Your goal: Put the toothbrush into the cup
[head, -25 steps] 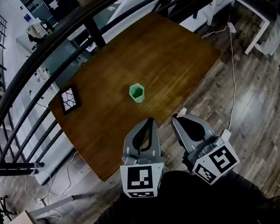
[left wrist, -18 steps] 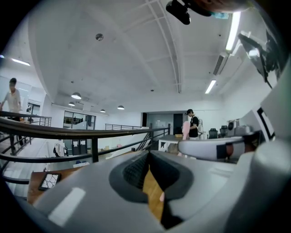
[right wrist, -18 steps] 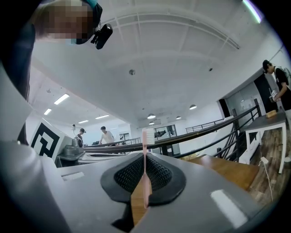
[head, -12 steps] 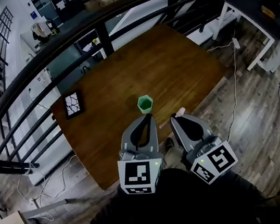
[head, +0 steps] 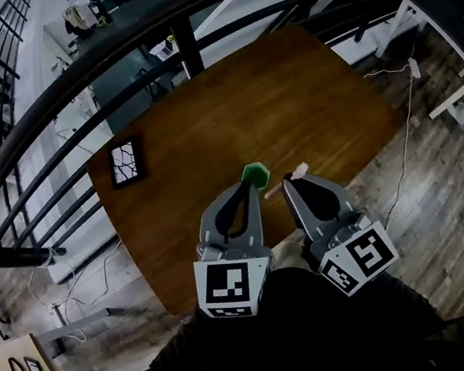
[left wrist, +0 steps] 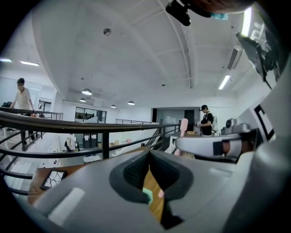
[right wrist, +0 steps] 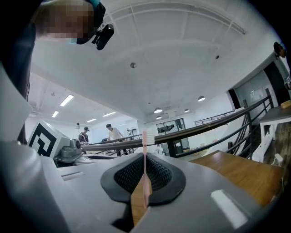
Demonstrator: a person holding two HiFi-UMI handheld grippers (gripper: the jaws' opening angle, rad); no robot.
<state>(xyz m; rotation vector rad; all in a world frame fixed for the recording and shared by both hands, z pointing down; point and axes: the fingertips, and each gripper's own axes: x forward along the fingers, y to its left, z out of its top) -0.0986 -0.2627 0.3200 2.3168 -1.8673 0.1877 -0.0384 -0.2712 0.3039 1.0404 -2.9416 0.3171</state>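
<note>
A small green cup (head: 255, 173) stands upright on the brown wooden table (head: 289, 101), near its front part. My left gripper (head: 248, 188) is shut with nothing in it, and its tip is right at the cup's near side. Through its jaw slit a sliver of the cup (left wrist: 147, 195) shows. My right gripper (head: 288, 185) is shut on a pink toothbrush (head: 296, 174), just right of the cup. In the right gripper view the toothbrush (right wrist: 144, 173) stands upright between the pads, bristle end on top.
A black framed tile with a white crack pattern (head: 126, 162) lies at the table's left edge. A black railing (head: 189, 21) curves behind the table. A white desk (head: 448, 59) and floor cables are at the right. People stand far off in the gripper views.
Both grippers moved forward over the table toward the cup. The cup now sits right at the left gripper's tip. The toothbrush stays clamped in the right gripper.
</note>
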